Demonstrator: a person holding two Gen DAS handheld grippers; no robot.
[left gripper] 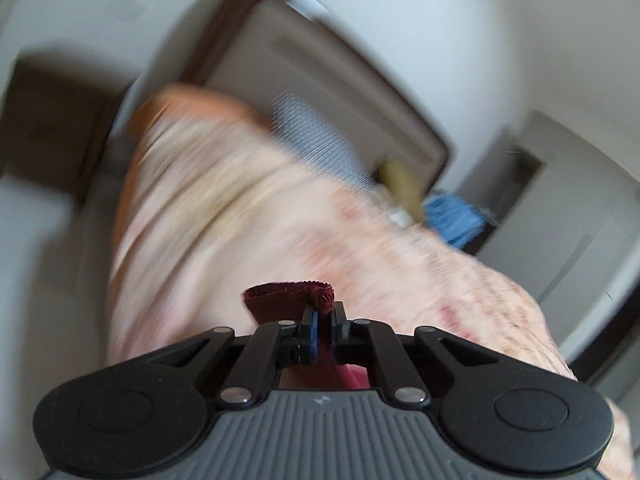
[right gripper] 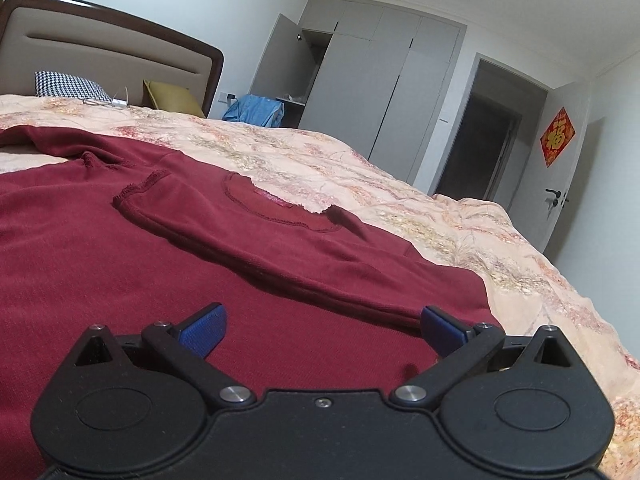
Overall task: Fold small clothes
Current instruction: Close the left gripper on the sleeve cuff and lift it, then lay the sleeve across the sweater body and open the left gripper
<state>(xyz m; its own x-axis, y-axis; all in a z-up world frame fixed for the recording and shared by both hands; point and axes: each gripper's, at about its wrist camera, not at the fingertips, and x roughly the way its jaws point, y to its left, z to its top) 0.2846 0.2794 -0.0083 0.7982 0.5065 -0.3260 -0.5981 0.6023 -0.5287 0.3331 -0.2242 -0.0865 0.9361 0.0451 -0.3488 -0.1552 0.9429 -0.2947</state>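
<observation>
A: Where is the garment?

B: The dark red top [right gripper: 168, 248] lies spread across the bed's flowered quilt [right gripper: 400, 184], neckline towards the far side edge of the bed, one sleeve folded over the body with its cuff near the middle.

A: And the right gripper [right gripper: 322, 330]?

B: Released. Its blue pads [right gripper: 204, 330] stand wide apart just above the red cloth at the near edge of the bed, pressing on nothing.

A: The left gripper [left gripper: 322, 320]?

B: Clenched on a fold of the same red top [left gripper: 288, 298]; a hemmed edge sticks up past the closed pads. That view is badly blurred, so only the quilt [left gripper: 240, 208] beneath is plain.

A: Anything else on the bed?

B: At the head end, against the headboard [right gripper: 120, 40], a houndstooth pillow [right gripper: 68, 84] and an olive cushion [right gripper: 172, 98]. A blue cloth [right gripper: 256, 110] sits beyond the bed's far corner, by the grey wardrobe [right gripper: 380, 80]
</observation>
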